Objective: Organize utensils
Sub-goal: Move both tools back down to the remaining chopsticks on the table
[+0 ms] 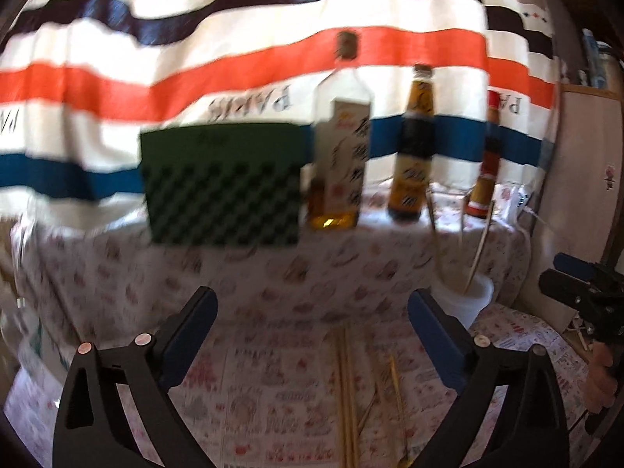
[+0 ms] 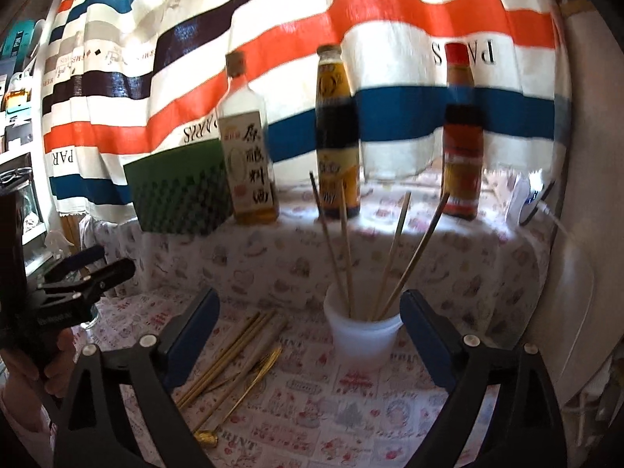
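Observation:
A white cup (image 2: 364, 331) stands on the patterned cloth and holds several chopsticks (image 2: 394, 249) upright. More chopsticks (image 2: 230, 355) and a gold spoon (image 2: 249, 382) lie flat on the cloth left of the cup. My right gripper (image 2: 310, 312) is open and empty, with the cup between its fingers but farther away. My left gripper (image 1: 312, 312) is open and empty above the loose chopsticks (image 1: 347, 390); the cup (image 1: 464, 296) shows behind its right finger. Each gripper appears at the edge of the other's view.
Three bottles stand at the back on a raised ledge: a clear oil bottle (image 2: 247, 148), a dark sauce bottle (image 2: 337, 132) and a red-capped bottle (image 2: 462, 132). A green box (image 2: 179, 191) sits to their left. A striped curtain (image 2: 390, 19) hangs behind.

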The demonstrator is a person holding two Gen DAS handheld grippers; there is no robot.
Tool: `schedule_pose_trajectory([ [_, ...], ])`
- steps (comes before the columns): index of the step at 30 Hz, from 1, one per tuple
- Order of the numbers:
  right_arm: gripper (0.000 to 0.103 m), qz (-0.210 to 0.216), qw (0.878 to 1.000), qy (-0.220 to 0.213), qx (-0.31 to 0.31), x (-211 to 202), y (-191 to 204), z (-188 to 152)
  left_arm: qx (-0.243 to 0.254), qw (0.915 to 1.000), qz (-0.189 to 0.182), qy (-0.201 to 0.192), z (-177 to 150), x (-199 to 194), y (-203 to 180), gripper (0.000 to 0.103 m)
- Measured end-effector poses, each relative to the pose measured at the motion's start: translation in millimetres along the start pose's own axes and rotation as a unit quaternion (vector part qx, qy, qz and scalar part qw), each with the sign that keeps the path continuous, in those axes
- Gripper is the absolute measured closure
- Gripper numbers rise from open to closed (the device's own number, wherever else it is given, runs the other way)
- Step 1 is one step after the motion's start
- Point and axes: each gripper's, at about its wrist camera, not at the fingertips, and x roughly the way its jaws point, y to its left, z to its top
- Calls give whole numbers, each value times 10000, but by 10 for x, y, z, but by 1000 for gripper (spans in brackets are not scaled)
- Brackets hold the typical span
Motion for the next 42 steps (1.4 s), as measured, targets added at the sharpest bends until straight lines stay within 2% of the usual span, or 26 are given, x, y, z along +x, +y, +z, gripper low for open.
schedule_pose_trajectory([
  [9, 10, -34, 9999, 101, -15, 233, 61, -273, -455, 9980, 82, 422, -433, 299, 274, 1],
  [22, 10, 112, 9941, 1021, 348, 655, 30, -503, -331, 9906, -12, 1324, -715, 675, 157, 1],
  [28, 10, 180, 9912, 1235, 440, 723, 39, -583, -182, 9912, -25, 1309, -745, 678, 72, 1],
  [42, 10, 144, 9855, 1661, 328, 914, 135, -725, -540, 9883, -29, 1426, -786, 728, 210, 1],
])
